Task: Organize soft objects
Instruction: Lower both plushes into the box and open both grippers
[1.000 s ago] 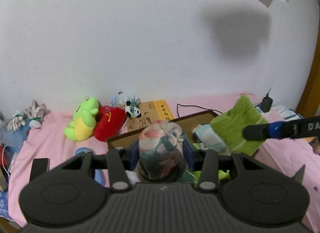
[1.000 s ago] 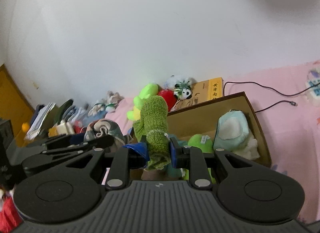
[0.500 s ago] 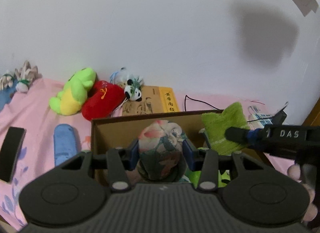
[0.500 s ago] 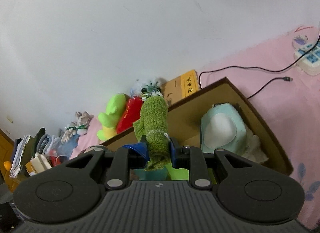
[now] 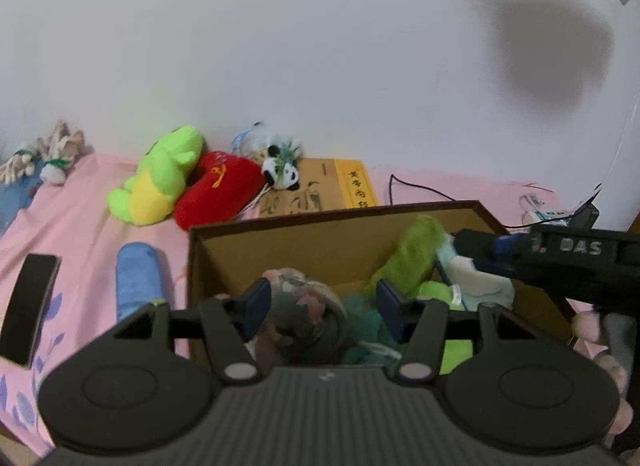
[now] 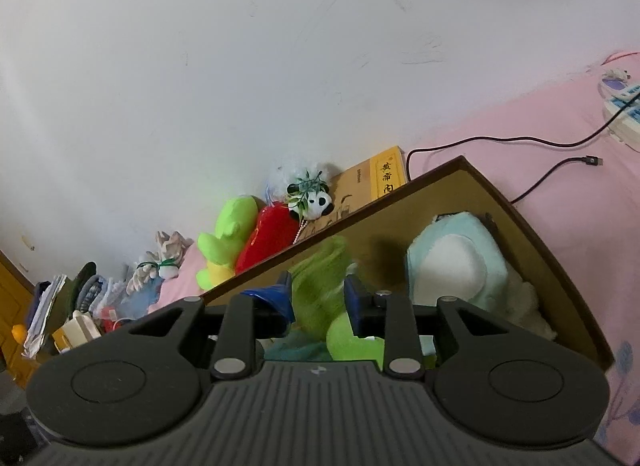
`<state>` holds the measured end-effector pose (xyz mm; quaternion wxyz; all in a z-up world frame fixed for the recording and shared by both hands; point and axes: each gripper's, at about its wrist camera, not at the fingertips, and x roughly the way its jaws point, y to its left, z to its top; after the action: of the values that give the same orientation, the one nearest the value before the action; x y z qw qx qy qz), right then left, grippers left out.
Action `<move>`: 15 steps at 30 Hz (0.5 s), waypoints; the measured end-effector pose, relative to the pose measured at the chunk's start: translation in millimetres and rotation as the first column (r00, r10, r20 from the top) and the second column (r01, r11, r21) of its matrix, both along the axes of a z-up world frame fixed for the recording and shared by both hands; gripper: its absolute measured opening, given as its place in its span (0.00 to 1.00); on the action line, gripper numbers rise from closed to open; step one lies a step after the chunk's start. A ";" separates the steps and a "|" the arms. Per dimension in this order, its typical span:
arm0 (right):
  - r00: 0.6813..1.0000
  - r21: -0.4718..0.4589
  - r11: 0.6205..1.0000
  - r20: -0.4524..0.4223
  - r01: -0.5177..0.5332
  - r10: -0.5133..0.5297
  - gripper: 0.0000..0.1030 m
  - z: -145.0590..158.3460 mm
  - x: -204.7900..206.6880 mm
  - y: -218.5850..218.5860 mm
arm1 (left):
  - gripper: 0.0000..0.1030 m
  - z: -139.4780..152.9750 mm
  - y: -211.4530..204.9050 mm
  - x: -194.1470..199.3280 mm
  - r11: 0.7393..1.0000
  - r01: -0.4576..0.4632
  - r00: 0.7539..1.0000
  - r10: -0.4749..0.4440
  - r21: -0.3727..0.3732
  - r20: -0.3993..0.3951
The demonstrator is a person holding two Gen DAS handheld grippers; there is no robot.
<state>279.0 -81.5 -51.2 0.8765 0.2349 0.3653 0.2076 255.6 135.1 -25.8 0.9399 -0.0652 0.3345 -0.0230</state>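
White letters "DAS" stood on the side of the right tool (image 5: 472, 250), and the yellow book (image 6: 386, 173) bore vertical Chinese characters, too small to read.

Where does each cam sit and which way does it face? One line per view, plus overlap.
Left wrist: on the left gripper, tilted down into the box; own fingers straddle a floral bundle, jaws just opening; right gripper and a hand at right.
Right wrist: on the right gripper, looking down into the box; own fingers either side of a green cloth, jaws just opening.
Shared: box, green cloth, frog, red plush, panda, book.
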 end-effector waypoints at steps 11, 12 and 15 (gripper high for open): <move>0.995 -0.122 0.992 0.096 -0.026 0.038 0.12 24.2 -52.9 6.4 | 0.59 13.8 -13.8 -36.4 0.995 -0.063 0.997 0.066 0.074 -0.041; 0.993 -0.143 0.989 0.110 -0.027 0.043 0.12 28.5 -59.3 6.6 | 0.60 15.6 -16.1 -39.8 0.994 -0.070 0.996 0.073 0.082 -0.042; 0.991 -0.166 0.986 0.124 -0.021 0.042 0.12 34.6 -73.0 4.1 | 0.62 19.3 -22.3 -53.1 0.991 -0.091 0.995 0.095 0.101 -0.041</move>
<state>205.9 -77.3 -16.6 0.9110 0.1423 0.3284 0.2049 202.4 112.8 -6.4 0.9341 -0.0344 0.3531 0.0391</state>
